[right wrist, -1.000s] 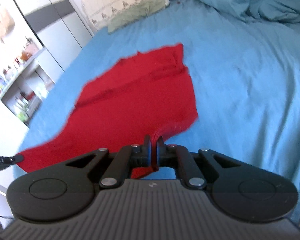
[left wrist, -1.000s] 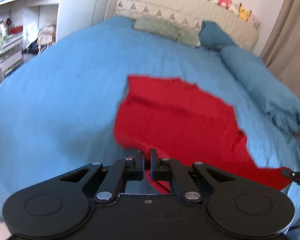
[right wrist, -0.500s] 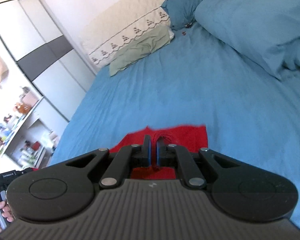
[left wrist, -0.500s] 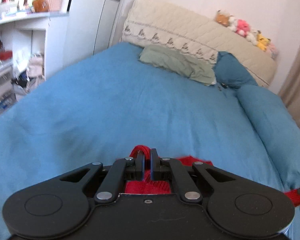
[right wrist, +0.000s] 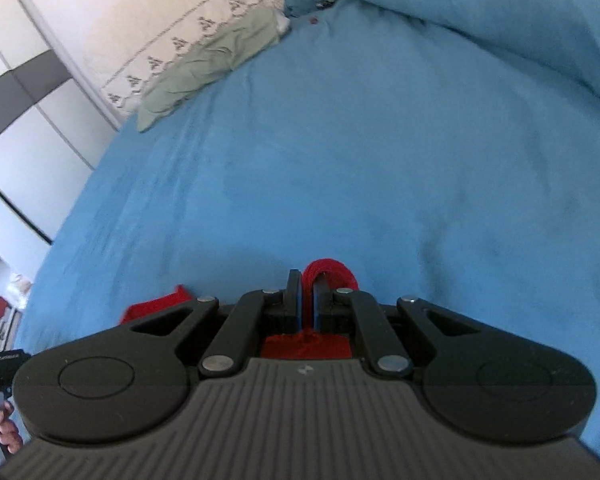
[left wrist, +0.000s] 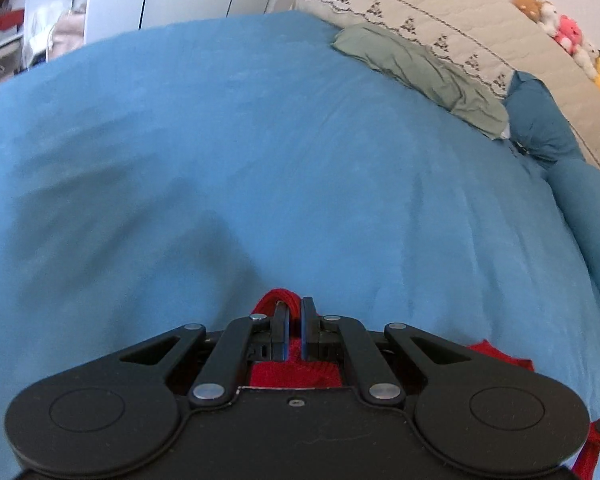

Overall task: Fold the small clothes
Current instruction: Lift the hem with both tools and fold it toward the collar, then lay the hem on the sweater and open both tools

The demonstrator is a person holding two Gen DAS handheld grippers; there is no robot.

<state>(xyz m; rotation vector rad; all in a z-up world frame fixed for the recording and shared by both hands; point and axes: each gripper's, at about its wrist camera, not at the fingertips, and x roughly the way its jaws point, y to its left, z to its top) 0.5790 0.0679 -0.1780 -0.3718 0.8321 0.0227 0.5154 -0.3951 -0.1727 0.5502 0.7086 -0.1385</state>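
Both claws, left claw point(left wrist: 295, 308) and right claw point(right wrist: 307, 282), stay clamped on an edge of the red cloth point(left wrist: 296, 374). A second ago it lay spread on the bed point(left wrist: 300, 160); now it bunches under the claws, so one fold seems underway.

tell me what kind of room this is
Most likely a bedroom: a bed under a blue sheet, a green pillow against a quilted headboard, and stuffed toys lined up along its top.
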